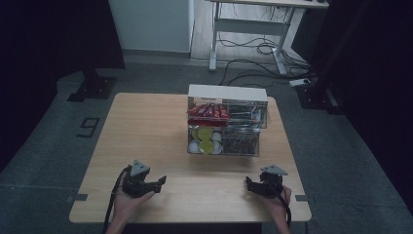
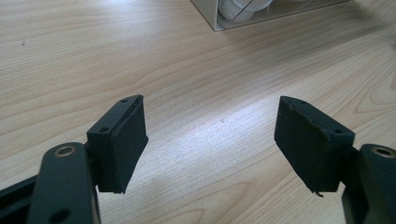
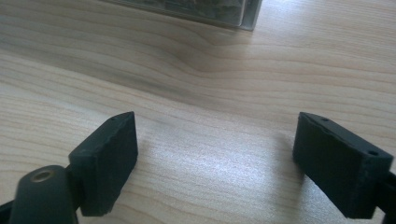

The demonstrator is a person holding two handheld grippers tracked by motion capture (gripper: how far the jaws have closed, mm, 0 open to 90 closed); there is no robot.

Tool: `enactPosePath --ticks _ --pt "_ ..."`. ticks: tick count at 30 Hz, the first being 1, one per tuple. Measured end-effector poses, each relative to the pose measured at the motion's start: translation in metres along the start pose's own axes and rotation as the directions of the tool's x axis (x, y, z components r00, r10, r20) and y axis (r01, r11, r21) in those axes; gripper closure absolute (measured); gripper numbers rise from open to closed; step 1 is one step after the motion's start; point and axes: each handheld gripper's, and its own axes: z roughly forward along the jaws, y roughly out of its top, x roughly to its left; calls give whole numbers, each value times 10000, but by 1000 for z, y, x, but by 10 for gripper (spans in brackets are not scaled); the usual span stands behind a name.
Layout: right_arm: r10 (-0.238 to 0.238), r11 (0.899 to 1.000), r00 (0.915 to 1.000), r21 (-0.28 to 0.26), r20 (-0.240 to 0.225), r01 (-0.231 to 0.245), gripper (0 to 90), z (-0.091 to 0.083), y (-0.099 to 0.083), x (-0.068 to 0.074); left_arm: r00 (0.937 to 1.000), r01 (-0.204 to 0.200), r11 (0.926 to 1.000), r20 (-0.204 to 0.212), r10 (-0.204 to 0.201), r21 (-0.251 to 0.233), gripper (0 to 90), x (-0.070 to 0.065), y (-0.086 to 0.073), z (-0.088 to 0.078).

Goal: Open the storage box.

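Left tool and right tool both wide, empty; organizer's red packets from high view.

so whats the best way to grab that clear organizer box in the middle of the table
Likely by its two short side walls, one gripper each: the clear organizer looks too wide for one pair of jaws. Bring the left gripper to its left side and the right gripper to its right, low down, since the stacked compartments are loaded. Both are open now.
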Motion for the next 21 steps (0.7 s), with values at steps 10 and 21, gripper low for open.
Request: enactPosePath --ticks 10,21 --pt "316 9986 9987 -400 -404 -332 353 -4 -2 -6 9998 206 9997 -78 -207 -102 247 5 -1 -1" --pt "334 9923 9963 -1164 -790 -425 600 -14 -3 -10 9999 148 9999 -14 -148 -71 248 5 0 2"
